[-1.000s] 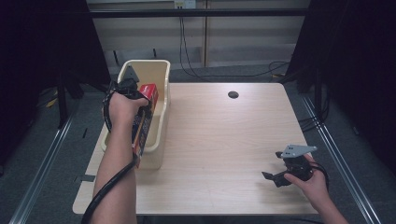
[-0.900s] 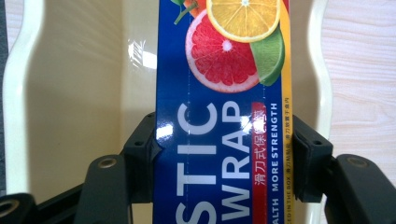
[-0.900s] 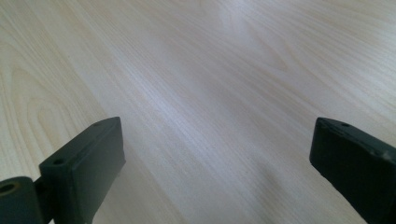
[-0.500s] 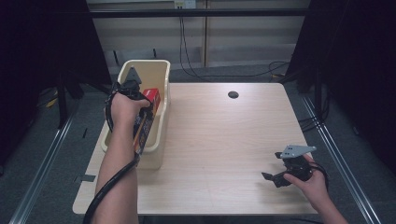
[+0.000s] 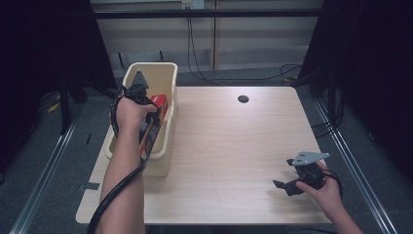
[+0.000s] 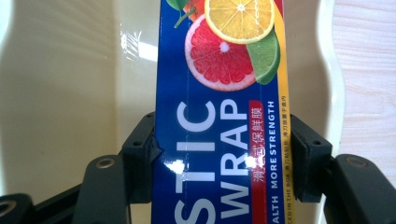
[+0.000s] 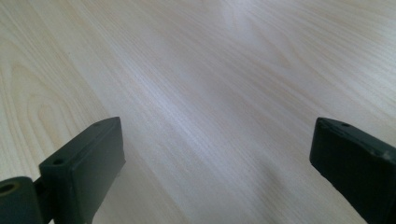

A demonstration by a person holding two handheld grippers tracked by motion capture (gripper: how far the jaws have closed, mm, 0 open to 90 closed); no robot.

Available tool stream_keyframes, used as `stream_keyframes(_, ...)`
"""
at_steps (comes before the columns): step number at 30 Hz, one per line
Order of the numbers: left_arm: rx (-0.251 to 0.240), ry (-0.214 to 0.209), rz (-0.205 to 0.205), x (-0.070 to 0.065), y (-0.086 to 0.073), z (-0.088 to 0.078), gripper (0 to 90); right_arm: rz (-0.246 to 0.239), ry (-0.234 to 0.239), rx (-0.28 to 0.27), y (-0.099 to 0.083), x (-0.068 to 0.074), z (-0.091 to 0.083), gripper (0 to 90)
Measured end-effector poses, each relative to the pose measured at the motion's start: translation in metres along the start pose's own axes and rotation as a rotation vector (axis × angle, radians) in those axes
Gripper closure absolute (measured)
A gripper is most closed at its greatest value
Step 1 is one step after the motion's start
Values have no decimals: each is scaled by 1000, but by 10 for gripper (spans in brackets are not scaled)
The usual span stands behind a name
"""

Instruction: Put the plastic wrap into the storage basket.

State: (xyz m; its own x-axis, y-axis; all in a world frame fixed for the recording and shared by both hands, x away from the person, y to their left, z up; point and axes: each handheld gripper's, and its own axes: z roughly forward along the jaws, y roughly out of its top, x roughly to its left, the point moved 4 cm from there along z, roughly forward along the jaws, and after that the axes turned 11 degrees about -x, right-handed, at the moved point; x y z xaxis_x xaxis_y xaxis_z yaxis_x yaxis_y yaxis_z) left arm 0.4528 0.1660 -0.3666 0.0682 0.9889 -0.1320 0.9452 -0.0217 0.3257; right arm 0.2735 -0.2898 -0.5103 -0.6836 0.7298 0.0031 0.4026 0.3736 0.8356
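A long blue box of plastic wrap (image 6: 219, 116) with citrus fruit printed on it lies lengthwise inside the cream plastic bin (image 5: 150, 65). My left gripper (image 6: 219, 158) is shut on it, one black pad pressed on each long side. From above, the left gripper (image 5: 145, 111) reaches down into the bin at the table's left edge, and the box's red end (image 5: 159, 102) shows beside the hand. My right gripper (image 5: 283, 173) rests low over the table's front right, held in a hand. Its jaws stand wide open, and the right gripper (image 7: 217, 158) has bare wood between them.
The light wooden table (image 5: 229, 141) has a round cable hole (image 5: 243, 99) near its far edge. The bin's pale inner wall (image 6: 60, 93) lies close to the box on the left. Dark curtains and cables stand behind the table.
The left hand has turned slightly over the bin, so its grey plate now shows; the box stays in its grip. The right gripper has not moved.
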Motion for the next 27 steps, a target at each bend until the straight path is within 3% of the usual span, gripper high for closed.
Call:
stream_keyframes(4,8,-3,-4,1,1,-2,392,-2,1,-1,0,0,0,28)
stream_keyframes(5,3,-5,-22,1,1,-2,392,-2,1,0,0,0,0,29)
stream_keyframes(15,7,3,-7,1,0,5,390,-1,5,4,0,1,1,28)
stream_keyframes(20,-3,-15,-11,0,1,2,381,-4,4,5,0,1,1,28)
stream_keyframes(27,-67,-23,-15,-1,9,-21,393,-13,4,5,0,1,1,28)
